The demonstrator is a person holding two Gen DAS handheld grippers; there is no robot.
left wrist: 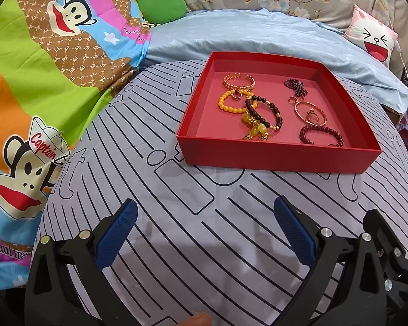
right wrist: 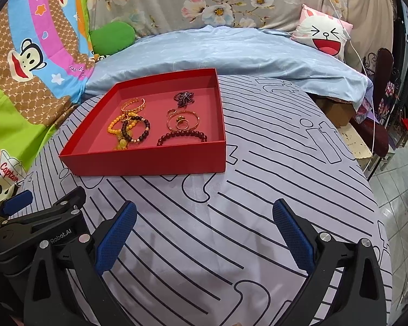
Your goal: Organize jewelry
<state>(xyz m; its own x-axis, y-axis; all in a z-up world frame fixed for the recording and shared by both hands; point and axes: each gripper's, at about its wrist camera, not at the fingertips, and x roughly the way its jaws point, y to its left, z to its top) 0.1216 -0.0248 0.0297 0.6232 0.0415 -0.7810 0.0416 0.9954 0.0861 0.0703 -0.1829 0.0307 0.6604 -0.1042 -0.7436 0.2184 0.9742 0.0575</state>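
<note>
- Left gripper [left wrist: 205, 224]: jaws wide apart, holding nothing, above the striped cloth [left wrist: 176, 217] short of the red tray [left wrist: 280, 160].
- Right gripper [right wrist: 204, 224]: jaws fully spread, empty, also short of the tray.
- Jewelry [left wrist: 261, 108] lies inside the tray.

red box [left wrist: 280, 160]: matt card | bangle [left wrist: 238, 82]: shiny gold metal | bedsheet [left wrist: 176, 217]: smooth cloth

Left gripper [left wrist: 205, 233], right gripper [right wrist: 204, 235] agape

Two black handheld grippers with blue pads

Each gripper, left gripper [left wrist: 205, 228] and right gripper [right wrist: 204, 228], has black angular arms, silver round screws and textured blue finger pads [right wrist: 115, 240]; white "Robot.AI" lettering marks one.
</note>
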